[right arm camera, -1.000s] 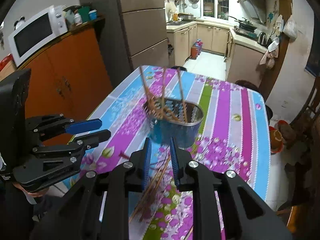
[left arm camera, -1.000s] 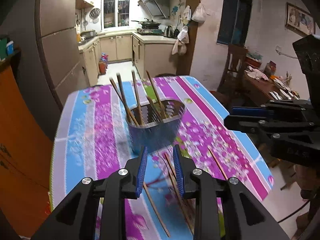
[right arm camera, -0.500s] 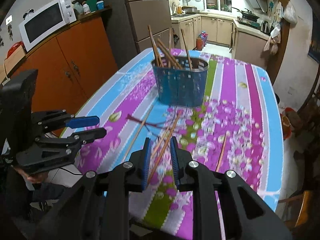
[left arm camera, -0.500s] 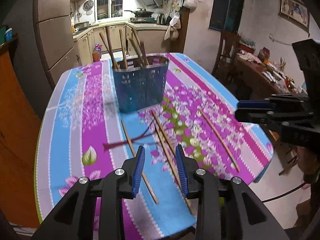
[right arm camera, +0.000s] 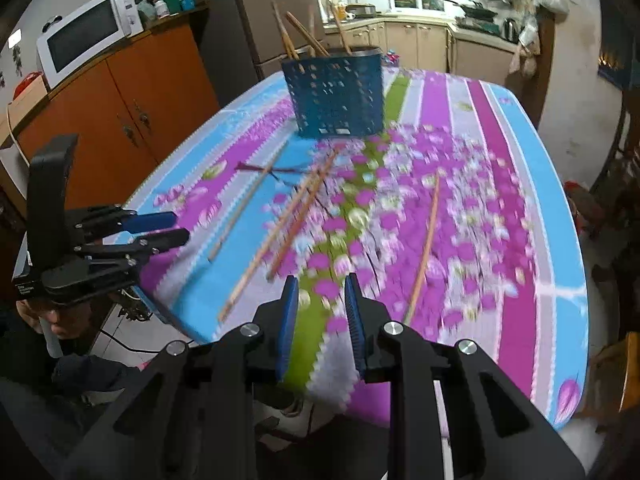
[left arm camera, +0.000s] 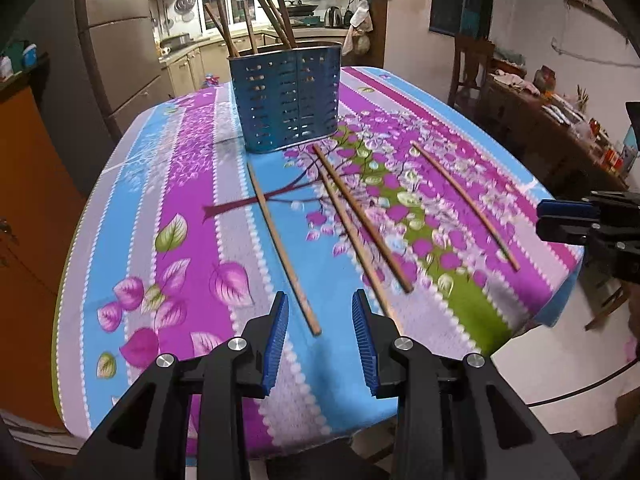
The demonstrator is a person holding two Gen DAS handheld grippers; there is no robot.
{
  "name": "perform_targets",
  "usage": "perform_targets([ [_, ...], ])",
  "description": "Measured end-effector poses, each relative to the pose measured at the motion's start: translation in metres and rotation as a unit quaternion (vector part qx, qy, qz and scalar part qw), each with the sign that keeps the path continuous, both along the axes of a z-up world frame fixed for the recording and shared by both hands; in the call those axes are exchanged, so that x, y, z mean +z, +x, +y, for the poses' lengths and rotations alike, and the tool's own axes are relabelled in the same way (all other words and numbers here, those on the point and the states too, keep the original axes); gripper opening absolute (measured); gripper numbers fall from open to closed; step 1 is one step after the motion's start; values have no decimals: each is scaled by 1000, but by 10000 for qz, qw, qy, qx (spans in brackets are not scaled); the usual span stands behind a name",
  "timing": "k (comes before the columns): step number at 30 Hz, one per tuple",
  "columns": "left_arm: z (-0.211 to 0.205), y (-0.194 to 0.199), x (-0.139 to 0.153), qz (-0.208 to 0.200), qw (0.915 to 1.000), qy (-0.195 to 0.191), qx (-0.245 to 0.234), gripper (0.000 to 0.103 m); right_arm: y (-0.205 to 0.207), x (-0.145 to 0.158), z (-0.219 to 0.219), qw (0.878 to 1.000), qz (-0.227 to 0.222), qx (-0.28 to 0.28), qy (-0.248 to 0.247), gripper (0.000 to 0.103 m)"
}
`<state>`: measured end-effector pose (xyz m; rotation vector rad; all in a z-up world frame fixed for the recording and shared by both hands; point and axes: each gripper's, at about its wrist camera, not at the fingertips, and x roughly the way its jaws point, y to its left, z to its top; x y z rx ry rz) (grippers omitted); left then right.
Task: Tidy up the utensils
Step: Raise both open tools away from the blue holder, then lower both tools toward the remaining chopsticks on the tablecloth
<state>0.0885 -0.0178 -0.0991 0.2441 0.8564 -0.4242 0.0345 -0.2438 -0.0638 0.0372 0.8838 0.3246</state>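
Note:
A blue perforated utensil basket stands on the floral tablecloth with several wooden chopsticks upright in it. More chopsticks lie loose in front of it: one on the left, a pair in the middle and one on the right. My left gripper hangs low over the near end of the left chopstick, jaws apart, nothing pressed. My right gripper hovers over the cloth's green stripe near the table edge, between the pair and the right chopstick. Its jaws are opening, with nothing between them.
An orange cabinet with a white microwave stands left of the table, and a tall fridge is behind the basket. A wooden chair and a cluttered side table are on the right. A hand grips the left gripper's handle.
Both grippers have dropped and drawn back toward the table's near edge. The basket, seen from above before, now shows from the side. Both pairs of jaws stand slightly wider.

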Motion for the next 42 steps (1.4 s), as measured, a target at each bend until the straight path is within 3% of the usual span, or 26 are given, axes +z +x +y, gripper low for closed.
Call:
perform_targets([
  [6,1,-24,-19,-353,9992,175,60,35,-22,-24,-6,9999,-33,-98,-17,23],
  [13,11,-47,-42,-705,9964,218,421,35,-43,-44,26,9984,-545,36,-150,24],
  [21,19,-65,-40,-1346,9893,121,551,35,-25,-65,64,9946,-960,305,-230,23],
  [26,24,-59,-40,-1445,9878,211,539,35,-12,-69,65,9949,-961,260,-158,23],
  [32,11,-80,-43,-1561,9877,30,52,35,-15,-66,62,9935,-1082,280,-219,23],
  [39,11,-81,-47,-1559,9874,-62,259,35,-23,-65,74,9935,-1017,490,175,23],
  [42,17,-79,-48,-1712,9839,83,497,35,-30,-73,95,9928,-967,704,103,23],
])
